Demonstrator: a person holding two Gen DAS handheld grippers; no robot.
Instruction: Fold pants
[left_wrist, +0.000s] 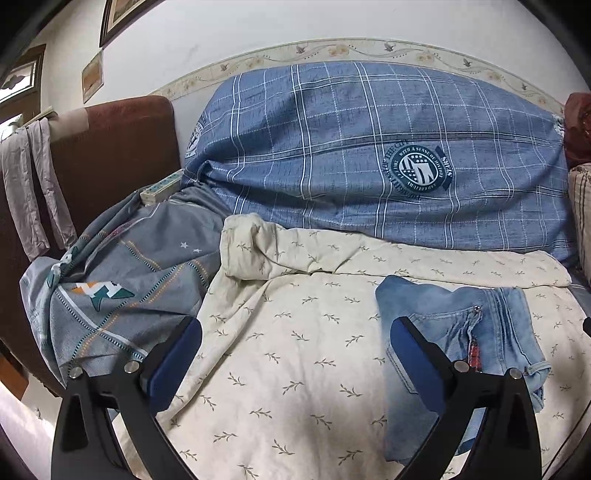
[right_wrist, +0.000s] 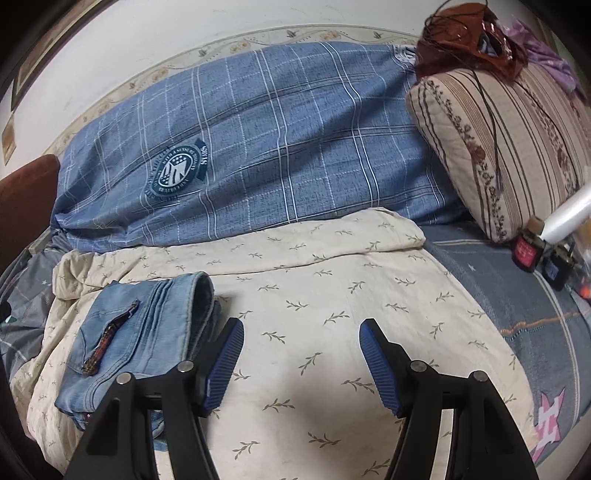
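The light-blue denim pants (left_wrist: 476, 332) lie folded into a compact bundle on the cream leaf-print sheet (left_wrist: 295, 350). In the left wrist view the bundle sits at the right, behind my right-hand finger. My left gripper (left_wrist: 295, 332) stands wide open over bare sheet, nothing between its blue pads. In the right wrist view the pants (right_wrist: 140, 332) lie at the lower left, just beyond the left finger. My right gripper (right_wrist: 301, 336) is open above the cream sheet (right_wrist: 332, 295), holding nothing. A red-checked lining shows at a pocket slit.
A large blue plaid duvet (left_wrist: 351, 147) is piled against the wall behind. A grey patterned cover (left_wrist: 122, 280) lies left, near a brown headboard (left_wrist: 110, 147). A striped pillow (right_wrist: 509, 140) and small bottles (right_wrist: 528, 251) sit at the right.
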